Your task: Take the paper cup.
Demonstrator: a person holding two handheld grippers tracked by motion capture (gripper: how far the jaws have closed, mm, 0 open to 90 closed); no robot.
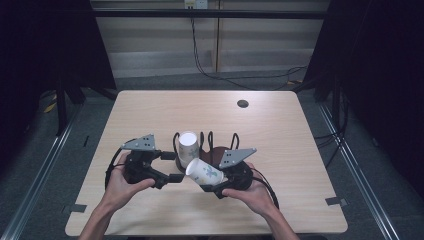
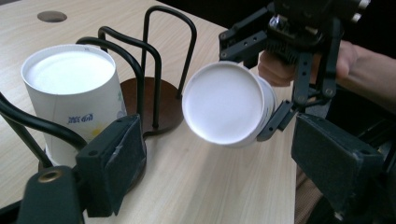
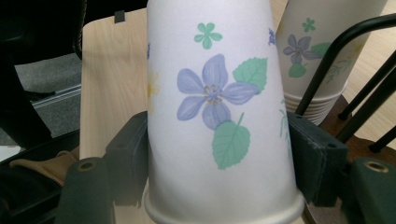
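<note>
My right claw (image 1: 216, 181) is clamped on a flowered paper cup (image 1: 205, 172), tipped toward the stack of upturned cups (image 1: 188, 147) in the wire rack (image 1: 210, 145); only a narrow gap separates them. My left claw (image 1: 170, 167), jaws apart, crowds that stack from the other side (one pad almost against the rack's wire). The rack's black hoops block the middle. Toward the table's (image 1: 150, 110) far edge and both far corners the wood is bare, apart from a small hole (image 1: 242, 103).

cup (image 3: 219, 121): white, purple flowers, green leaves | rack (image 2: 154, 56): black
</note>
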